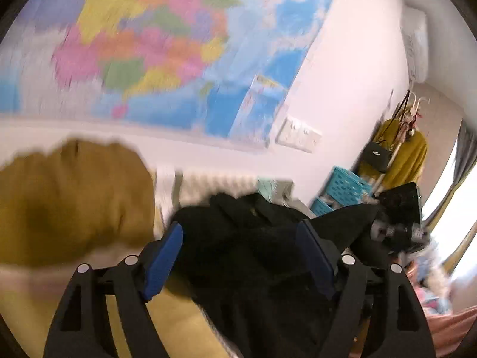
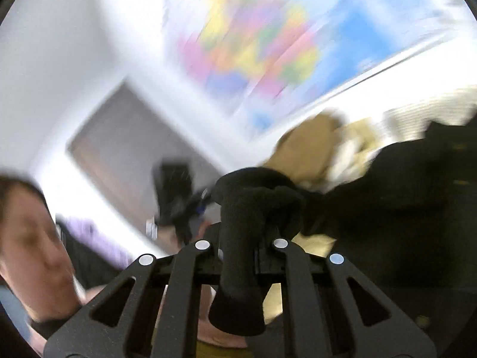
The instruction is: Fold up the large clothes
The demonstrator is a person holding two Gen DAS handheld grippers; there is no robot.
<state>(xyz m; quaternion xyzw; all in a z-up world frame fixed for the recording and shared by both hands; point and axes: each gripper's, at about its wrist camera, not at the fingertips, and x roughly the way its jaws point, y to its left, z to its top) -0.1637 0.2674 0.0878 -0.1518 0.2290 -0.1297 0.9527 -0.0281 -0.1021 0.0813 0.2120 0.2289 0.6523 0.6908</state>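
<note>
Risk of a dropped or dragged garment

Right tongs point(image 2: 238, 238) are clamped on a bunched fold of the black garment point(image 2: 402, 208), held up in the air. Left tongs point(image 1: 238, 256) stand open around its cloth, gripping nothing. One pinch could slip, or the hanging cloth snag the mustard garment point(image 1: 74, 203) beside it

Black gripper point(image 1: 240, 256) frames, blue pads point(image 1: 164, 261) (silver rivets).

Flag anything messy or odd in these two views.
The black garment is bunched into a thick wad in the shut right tool, not flat. The left tool is open, gripping nothing. A mustard cloth lies rumpled beside it.
</note>
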